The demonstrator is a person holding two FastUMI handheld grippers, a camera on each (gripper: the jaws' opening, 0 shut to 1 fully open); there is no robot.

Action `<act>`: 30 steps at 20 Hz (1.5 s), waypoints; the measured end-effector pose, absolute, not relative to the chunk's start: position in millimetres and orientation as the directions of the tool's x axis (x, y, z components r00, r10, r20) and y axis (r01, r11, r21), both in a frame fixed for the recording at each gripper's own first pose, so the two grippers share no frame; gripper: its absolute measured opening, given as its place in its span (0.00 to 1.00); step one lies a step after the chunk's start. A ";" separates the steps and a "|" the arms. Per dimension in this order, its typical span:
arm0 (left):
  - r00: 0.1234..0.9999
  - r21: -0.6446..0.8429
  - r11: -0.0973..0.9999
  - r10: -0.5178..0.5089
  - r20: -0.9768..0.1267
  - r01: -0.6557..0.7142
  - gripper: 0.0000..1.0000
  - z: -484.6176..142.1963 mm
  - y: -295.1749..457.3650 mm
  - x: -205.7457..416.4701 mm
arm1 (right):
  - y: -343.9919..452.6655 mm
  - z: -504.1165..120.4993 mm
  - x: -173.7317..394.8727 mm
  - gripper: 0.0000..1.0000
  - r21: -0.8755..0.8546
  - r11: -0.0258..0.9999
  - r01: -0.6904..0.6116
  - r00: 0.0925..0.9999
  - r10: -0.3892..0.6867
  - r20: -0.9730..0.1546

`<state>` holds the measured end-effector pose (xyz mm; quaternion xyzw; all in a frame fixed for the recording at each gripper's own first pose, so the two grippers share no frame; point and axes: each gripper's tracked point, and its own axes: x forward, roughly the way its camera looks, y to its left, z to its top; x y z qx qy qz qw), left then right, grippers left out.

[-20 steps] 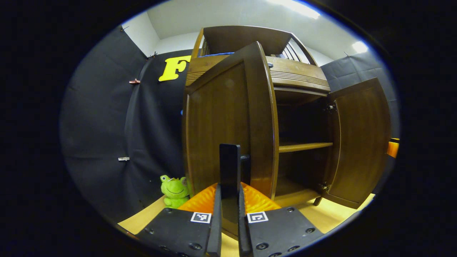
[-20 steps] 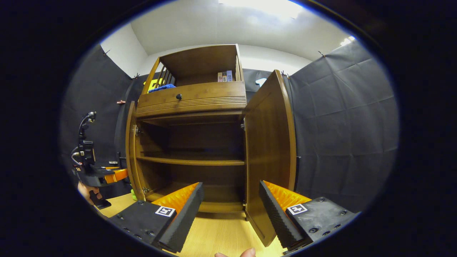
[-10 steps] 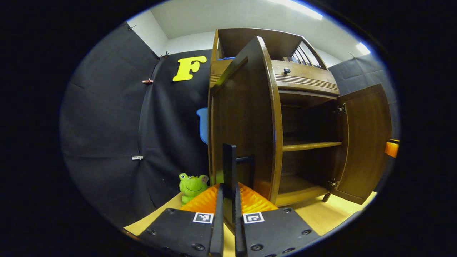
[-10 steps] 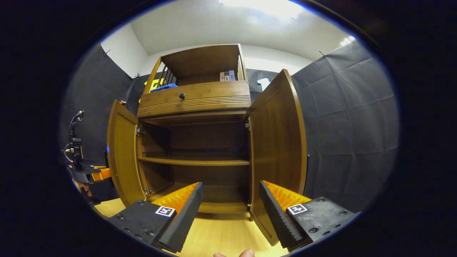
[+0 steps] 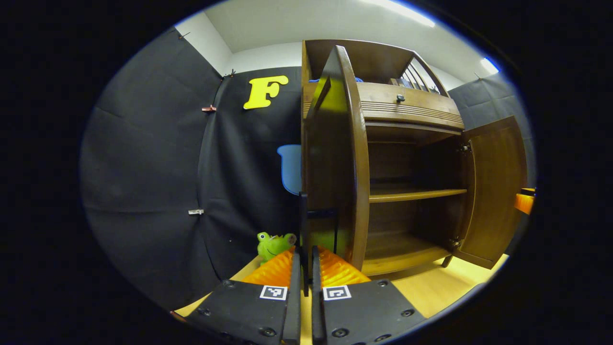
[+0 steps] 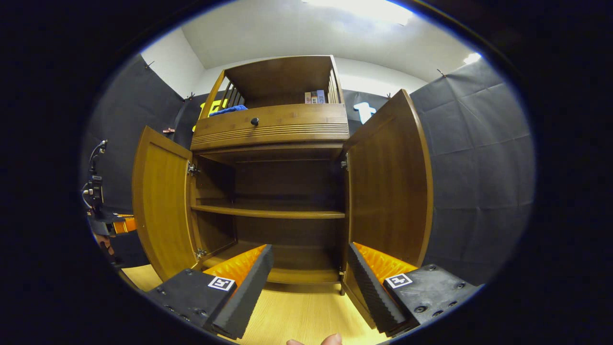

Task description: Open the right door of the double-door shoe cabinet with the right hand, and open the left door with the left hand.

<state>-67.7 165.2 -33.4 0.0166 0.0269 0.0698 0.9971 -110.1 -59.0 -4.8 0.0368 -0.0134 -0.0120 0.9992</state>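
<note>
The brown wooden shoe cabinet (image 6: 270, 127) stands with both doors swung out. In the left gripper view, the left door (image 5: 335, 158) is seen nearly edge-on, and its thin black handle (image 5: 302, 213) runs down between my left gripper's fingers. My left gripper (image 5: 305, 254) is shut on that handle. The right door (image 5: 495, 187) stands wide open farther right. In the right gripper view, my right gripper (image 6: 306, 287) is open with nothing between its fingers, in front of the bare shelves. The left door (image 6: 163, 211) and right door (image 6: 388, 182) flank the opening, and the left gripper (image 6: 112, 223) shows at the far left.
A green frog toy (image 5: 273, 244) sits on the light wooden floor (image 6: 297, 316) by the cabinet's left side. A drawer with a black knob (image 6: 254, 121) tops the doors. A blue cloth (image 6: 229, 109) and small boxes (image 6: 313, 97) lie on the upper shelf. Black cloth walls surround the booth.
The left door has swung farther open, drawn by the left gripper still shut on its handle. The right gripper has stayed open, and its view has shifted slightly.
</note>
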 end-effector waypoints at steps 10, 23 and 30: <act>0.989 -0.003 0.992 0.123 -0.081 -0.123 0.11 -39.1 198.9 -83.7 | -40.3 -5.9 -102.5 1.00 0.060 0.998 0.005 1.000 -0.006 0.026; 0.967 0.011 0.967 0.254 -0.032 -0.254 0.90 -11.9 202.9 -130.6 | -37.9 -1.7 -106.0 1.00 0.057 0.998 -0.020 0.999 0.018 0.034; 0.985 0.020 0.985 0.172 -0.018 -0.172 0.96 -0.9 147.0 -150.5 | -36.7 2.4 -108.1 1.00 0.054 0.998 -0.023 0.999 0.020 0.049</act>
